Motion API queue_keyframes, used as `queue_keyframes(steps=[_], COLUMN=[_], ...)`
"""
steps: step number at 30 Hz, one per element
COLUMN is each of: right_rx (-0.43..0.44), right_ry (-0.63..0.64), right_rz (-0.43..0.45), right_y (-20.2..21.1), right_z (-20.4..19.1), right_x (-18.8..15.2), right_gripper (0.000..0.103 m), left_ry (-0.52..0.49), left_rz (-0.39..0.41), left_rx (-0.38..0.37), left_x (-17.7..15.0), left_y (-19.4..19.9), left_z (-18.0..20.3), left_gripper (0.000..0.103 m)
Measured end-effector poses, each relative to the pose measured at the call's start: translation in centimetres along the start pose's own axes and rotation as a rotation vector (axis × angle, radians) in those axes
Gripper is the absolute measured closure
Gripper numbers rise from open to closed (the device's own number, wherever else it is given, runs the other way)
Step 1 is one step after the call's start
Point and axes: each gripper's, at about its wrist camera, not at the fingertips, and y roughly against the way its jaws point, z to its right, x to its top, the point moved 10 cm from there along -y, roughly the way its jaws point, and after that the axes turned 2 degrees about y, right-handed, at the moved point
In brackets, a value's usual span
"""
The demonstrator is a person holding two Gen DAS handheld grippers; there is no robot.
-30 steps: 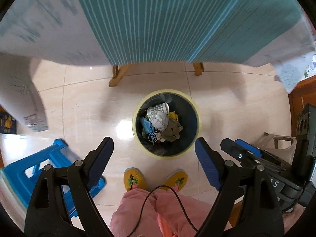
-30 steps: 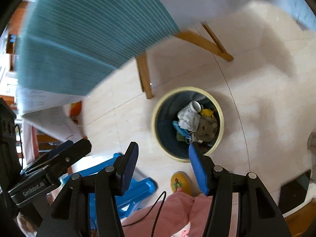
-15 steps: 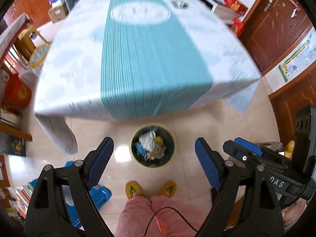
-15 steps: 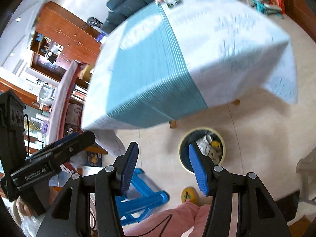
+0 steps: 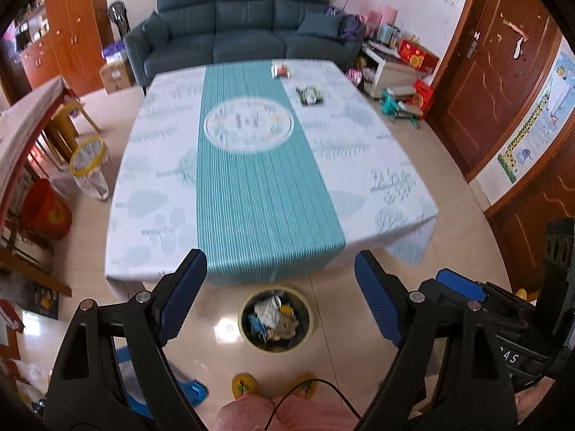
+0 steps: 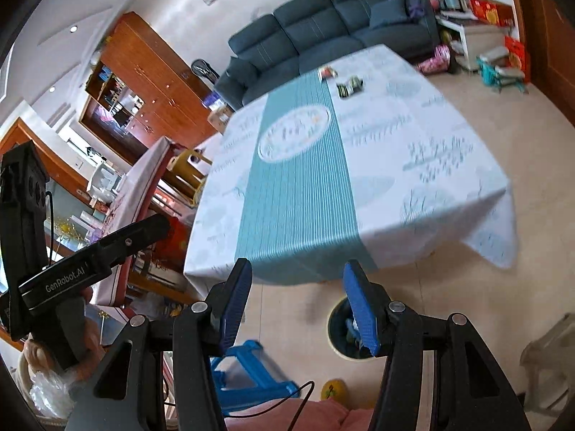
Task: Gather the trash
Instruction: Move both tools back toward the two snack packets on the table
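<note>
The tabletop (image 5: 161, 186), under a white cloth with a teal striped runner, is the landmark here. On its far end, beside the runner, lie two pieces of trash: a small red and white wrapper (image 5: 281, 70) near the far edge, and a crumpled greenish wrapper (image 5: 310, 94) just nearer than it. Both are blurred, so I cannot tell what they are.

On the floor just off the near edge of the tabletop stands a round bin (image 5: 275, 319) with a yellow rim, holding crumpled paper and other scraps.

The left gripper (image 5: 280, 280) hangs in the air above the bin, short of the tabletop's near edge, its jaws spread wide and holding nothing. The right gripper (image 6: 296, 294) hovers at the same near edge, jaws parted and bare, with the bin partly hidden behind its right finger.

A blue plastic stool (image 6: 248, 370) sits on the floor on the near side of the tabletop, left of the bin. A dark blue sofa (image 5: 244, 21) stands beyond the tabletop's far end.
</note>
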Motion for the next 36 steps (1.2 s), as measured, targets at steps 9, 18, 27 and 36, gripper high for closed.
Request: queue_keyframes(steps=[9,18,27,36], right_rx=[-0.031,-0.123,-0.241,-0.359], right_ry=[0.05,0.038,-0.039,0.0], right_rz=[0.098,0.156,0.096,-0.086], right_y=[1.2,-3.1,-15.7,-34.6], right_z=[0.2,1.5,3.9,10.1], right_x=[7.7,18.0,31.2,39.9], right_gripper=[0.048,0.045,0.042,0.026], left_ry=[-0.037,-0.154,-0.271,-0.322], left_rz=[0.068,0.12,-0.022,-0.164], left_rx=[0.005,0.017,-0.096,-0.184], left_x=[5.4,15.9,29.4,38.0], left_y=[1.3,-2.4,-15.2,-31.1], left_z=[1.7,0.7,-2.6,-5.1], left_gripper=[0.021,0.021,0.021,0.021])
